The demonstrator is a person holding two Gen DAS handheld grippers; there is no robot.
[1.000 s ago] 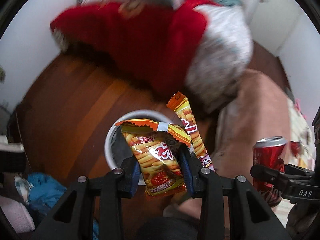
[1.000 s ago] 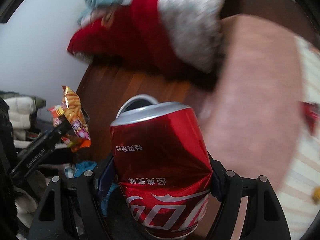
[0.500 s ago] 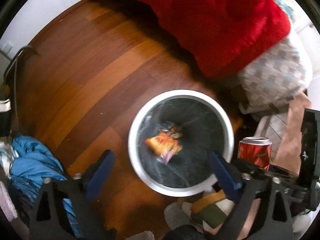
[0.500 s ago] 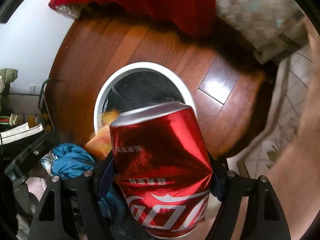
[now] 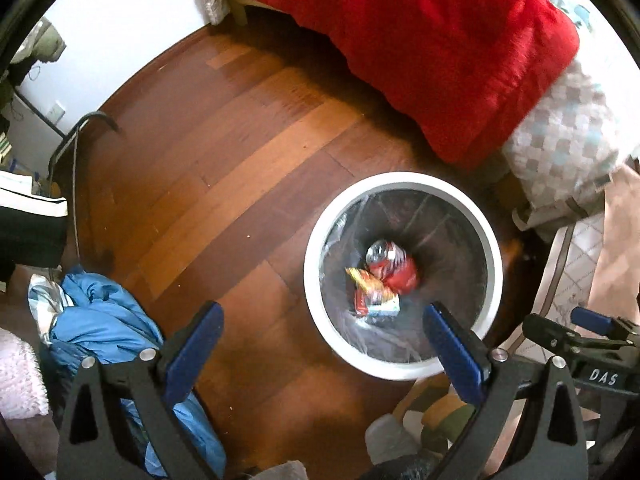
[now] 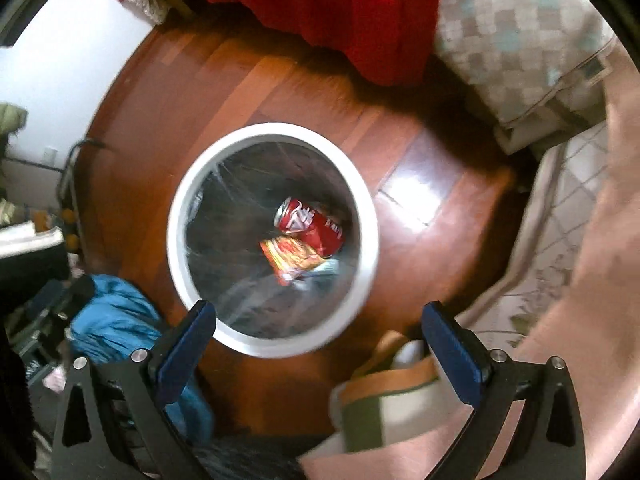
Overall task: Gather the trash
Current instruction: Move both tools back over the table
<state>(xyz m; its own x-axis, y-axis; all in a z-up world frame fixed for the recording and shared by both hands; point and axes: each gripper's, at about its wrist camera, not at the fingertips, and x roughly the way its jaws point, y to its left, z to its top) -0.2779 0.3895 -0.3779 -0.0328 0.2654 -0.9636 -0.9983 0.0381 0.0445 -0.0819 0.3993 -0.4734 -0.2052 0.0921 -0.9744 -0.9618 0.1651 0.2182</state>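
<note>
red can: the red can lay on its side at the bottom of the white bin, touching the snack bag.
snack bag: the orange snack bag also showed from the left camera, low in the bin, right by the can.
left tool: the left tool was wide open and held nothing. it hung over the wood floor, beside the bin.
right tool: the right tool was wide open too, with nothing in it. it hung over the near edge of the bin.
how the can would feel: i think it was light and thin. it looked dented, so a hard squeeze would bend it more. it was smooth and could slip. the best place to hold it would be across the round middle.
how the bag would feel: i think it was very light, soft and crinkly. a pinch on a flat edge would hold it best.
what changed: one second ago the left tool pinched the snack bag and the right tool gripped the can. half a second ago the bag was already in the bin, but the can was not let go yet. now both were in the bin and both tools were open.
around it: a red blanket hung near the bin, and blue cloth lay on the floor.
</note>
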